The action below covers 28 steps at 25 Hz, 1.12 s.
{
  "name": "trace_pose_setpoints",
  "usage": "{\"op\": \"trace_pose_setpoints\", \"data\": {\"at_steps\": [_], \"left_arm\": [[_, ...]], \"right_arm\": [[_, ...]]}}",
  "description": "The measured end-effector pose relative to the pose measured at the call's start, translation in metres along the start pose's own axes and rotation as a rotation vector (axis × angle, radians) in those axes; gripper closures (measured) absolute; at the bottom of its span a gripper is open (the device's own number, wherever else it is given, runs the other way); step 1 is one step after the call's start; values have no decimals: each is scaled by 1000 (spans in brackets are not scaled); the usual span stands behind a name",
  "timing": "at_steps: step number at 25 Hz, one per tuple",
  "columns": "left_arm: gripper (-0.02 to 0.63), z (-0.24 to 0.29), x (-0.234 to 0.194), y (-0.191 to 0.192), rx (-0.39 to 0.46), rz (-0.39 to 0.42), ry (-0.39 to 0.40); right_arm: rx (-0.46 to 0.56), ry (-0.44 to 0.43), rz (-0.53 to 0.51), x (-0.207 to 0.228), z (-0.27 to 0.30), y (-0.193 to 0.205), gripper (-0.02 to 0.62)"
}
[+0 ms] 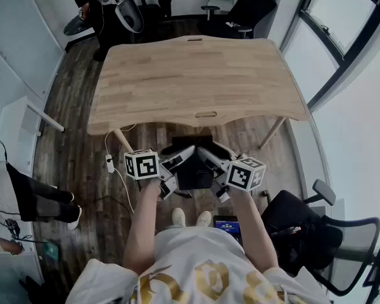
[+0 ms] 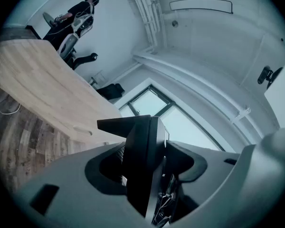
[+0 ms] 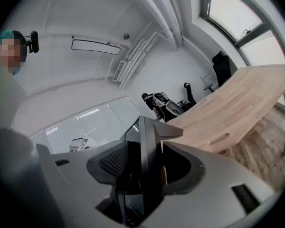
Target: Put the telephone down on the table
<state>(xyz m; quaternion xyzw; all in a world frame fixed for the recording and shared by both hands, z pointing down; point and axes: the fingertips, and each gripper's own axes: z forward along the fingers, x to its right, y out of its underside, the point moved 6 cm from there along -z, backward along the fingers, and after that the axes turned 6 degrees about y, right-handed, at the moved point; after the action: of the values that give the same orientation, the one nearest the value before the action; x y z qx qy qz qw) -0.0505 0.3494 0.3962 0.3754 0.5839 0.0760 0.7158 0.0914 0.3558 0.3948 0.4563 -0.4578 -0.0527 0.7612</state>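
A person's two bare forearms reach forward, each hand carrying a tool topped by a cube of square markers. The left tool (image 1: 171, 164) and the right tool (image 1: 210, 163) angle inward toward each other, and between their tips hangs a black telephone (image 1: 193, 173), a flat dark slab held in the air. In the left gripper view the slab (image 2: 141, 146) stands edge-on between the jaws with both dark pads pressed against its faces, so this tool is clenched on it; the right gripper view shows the same grasp from the other side (the slab (image 3: 147, 146) fills the gap between the pads). The pale wooden worktop (image 1: 196, 75) lies ahead of both tools, beyond their tips, with its near edge just past the telephone. Below the tools is a dark wood-plank floor (image 1: 69, 163), and a black office chair (image 1: 342, 239) stands off to the right tool's outer side.
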Motion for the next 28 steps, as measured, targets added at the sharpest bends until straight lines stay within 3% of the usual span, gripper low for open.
{"op": "trace_pose_setpoints", "data": {"at_steps": [22,28], "left_arm": [[353,0,0,0,-10,9,-8],[353,34,1,6,-11,19,-12]], "right_arm": [[-46,-9,12,-1,-1,-3,380],[-40,-9,26,27,-16,-14,380]]}}
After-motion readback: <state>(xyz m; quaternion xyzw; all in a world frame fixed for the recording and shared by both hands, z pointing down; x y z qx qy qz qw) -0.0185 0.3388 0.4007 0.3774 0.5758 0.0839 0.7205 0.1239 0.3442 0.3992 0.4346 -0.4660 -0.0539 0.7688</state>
